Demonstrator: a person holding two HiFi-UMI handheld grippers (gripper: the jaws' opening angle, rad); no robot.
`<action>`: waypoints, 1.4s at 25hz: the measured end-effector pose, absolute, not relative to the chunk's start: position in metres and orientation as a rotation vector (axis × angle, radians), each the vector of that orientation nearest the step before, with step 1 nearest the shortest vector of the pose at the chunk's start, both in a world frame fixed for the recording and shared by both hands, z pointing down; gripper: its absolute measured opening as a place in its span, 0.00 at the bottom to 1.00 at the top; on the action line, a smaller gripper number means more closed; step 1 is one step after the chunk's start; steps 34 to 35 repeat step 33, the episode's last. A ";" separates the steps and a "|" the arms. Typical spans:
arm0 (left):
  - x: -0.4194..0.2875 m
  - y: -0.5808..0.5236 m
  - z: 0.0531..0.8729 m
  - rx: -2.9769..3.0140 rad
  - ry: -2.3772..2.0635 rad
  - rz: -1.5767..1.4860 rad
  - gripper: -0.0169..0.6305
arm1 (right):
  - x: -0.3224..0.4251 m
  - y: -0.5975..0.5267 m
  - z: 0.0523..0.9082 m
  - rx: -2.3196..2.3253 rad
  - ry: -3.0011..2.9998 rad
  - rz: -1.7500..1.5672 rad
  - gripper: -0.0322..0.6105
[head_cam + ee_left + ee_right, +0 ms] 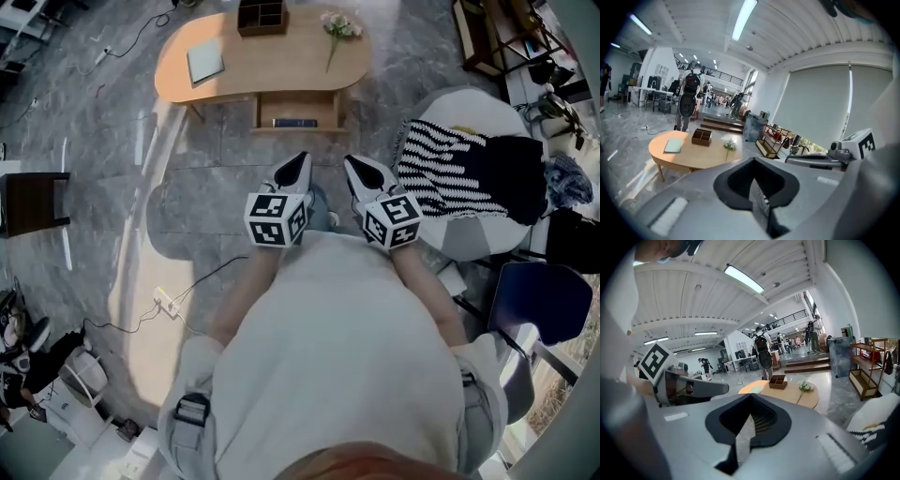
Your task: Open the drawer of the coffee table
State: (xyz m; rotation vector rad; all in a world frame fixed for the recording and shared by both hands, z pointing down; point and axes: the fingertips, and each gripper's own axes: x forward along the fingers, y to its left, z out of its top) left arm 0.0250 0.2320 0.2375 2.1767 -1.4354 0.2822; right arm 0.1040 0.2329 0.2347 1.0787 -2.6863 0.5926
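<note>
The drawer point(298, 112) appeared already drawn out of the coffee table point(262, 61). I held the left gripper point(298, 169) and right gripper point(361, 172) well short of that table, jaws closed on nothing.

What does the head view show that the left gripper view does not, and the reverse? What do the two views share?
Only the head view: the dark blue book in the compartment under the tabletop, and the black-and-white striped cloth. Only the left gripper view: the long ceiling lamp and the grey roller blind. Both: the oval wooden coffee table, its grey-green notebook, brown wooden divided box and pale flower sprig.
</note>
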 end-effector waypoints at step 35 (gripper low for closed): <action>0.016 0.246 0.242 2.171 -1.495 0.287 0.03 | 0.101 0.245 0.233 1.023 -2.714 0.523 0.05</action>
